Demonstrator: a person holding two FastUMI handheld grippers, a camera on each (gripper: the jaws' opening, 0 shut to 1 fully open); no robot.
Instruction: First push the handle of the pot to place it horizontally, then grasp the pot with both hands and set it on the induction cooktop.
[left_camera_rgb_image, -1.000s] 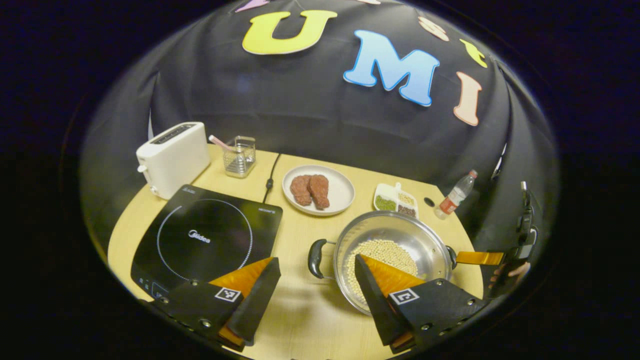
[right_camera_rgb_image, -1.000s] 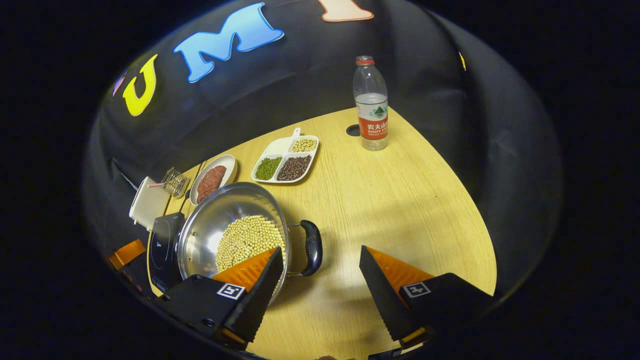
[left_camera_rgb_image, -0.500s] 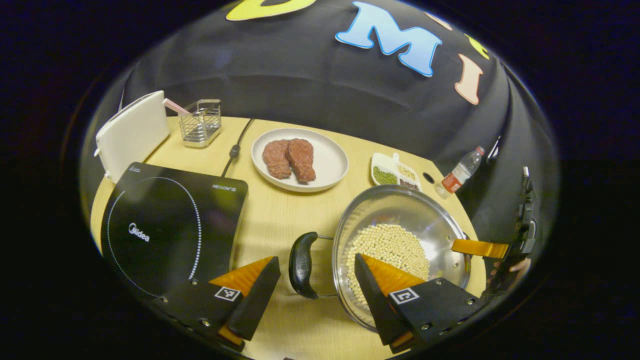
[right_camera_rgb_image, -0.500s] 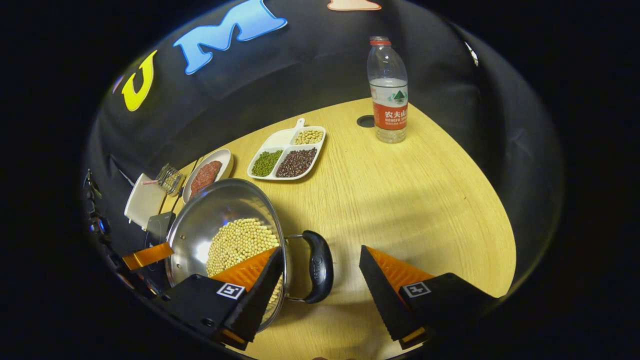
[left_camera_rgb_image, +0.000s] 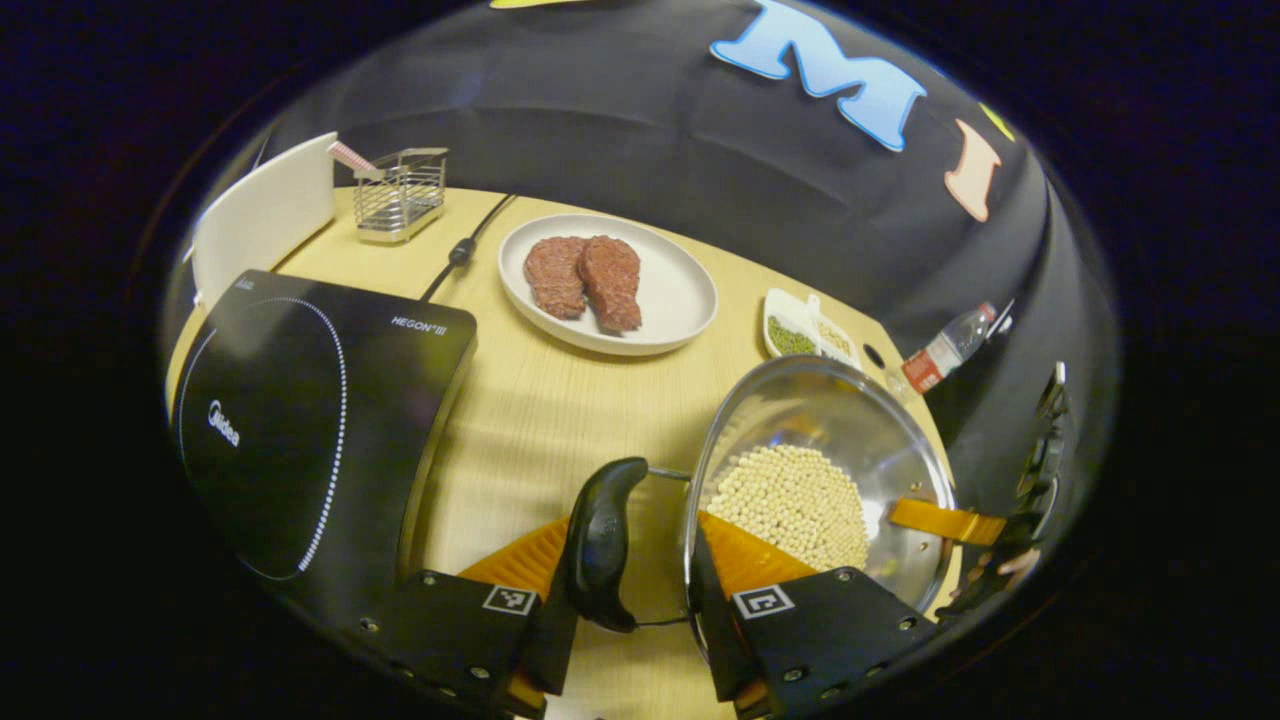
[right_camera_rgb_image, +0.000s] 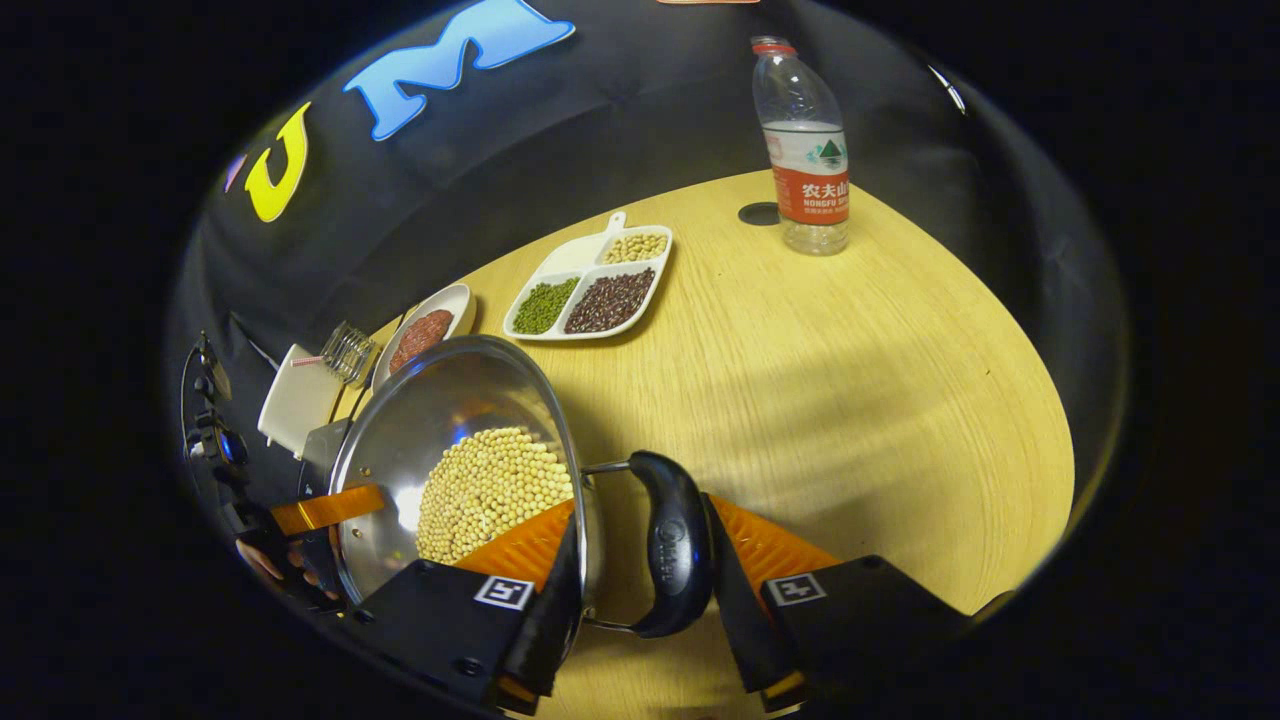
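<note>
A steel pot (left_camera_rgb_image: 820, 410) holding soybeans (left_camera_rgb_image: 790, 500) stands on the wooden table to the right of the black induction cooktop (left_camera_rgb_image: 300, 400). My left gripper (left_camera_rgb_image: 632, 540) is shut on the pot's black left handle (left_camera_rgb_image: 600, 540), one finger outside the handle and the other inside the pot's rim. In the right gripper view, my right gripper (right_camera_rgb_image: 640, 510) clamps the opposite black handle (right_camera_rgb_image: 675, 545) of the pot (right_camera_rgb_image: 450, 400) the same way. Across the pot each view shows a finger of the other gripper, held by a hand.
Behind the pot sit a white plate (left_camera_rgb_image: 670, 300) with two meat pieces, a divided dish (right_camera_rgb_image: 590, 290) of beans and a water bottle (right_camera_rgb_image: 810, 170). A white toaster (left_camera_rgb_image: 265, 215), a wire basket (left_camera_rgb_image: 400, 190) and the cooktop's cable (left_camera_rgb_image: 460, 250) are at the back left.
Both grippers came down and forward onto the pot's handles, and their fingers closed from wide open to pinching handle and rim. The pot has stayed where it was.
</note>
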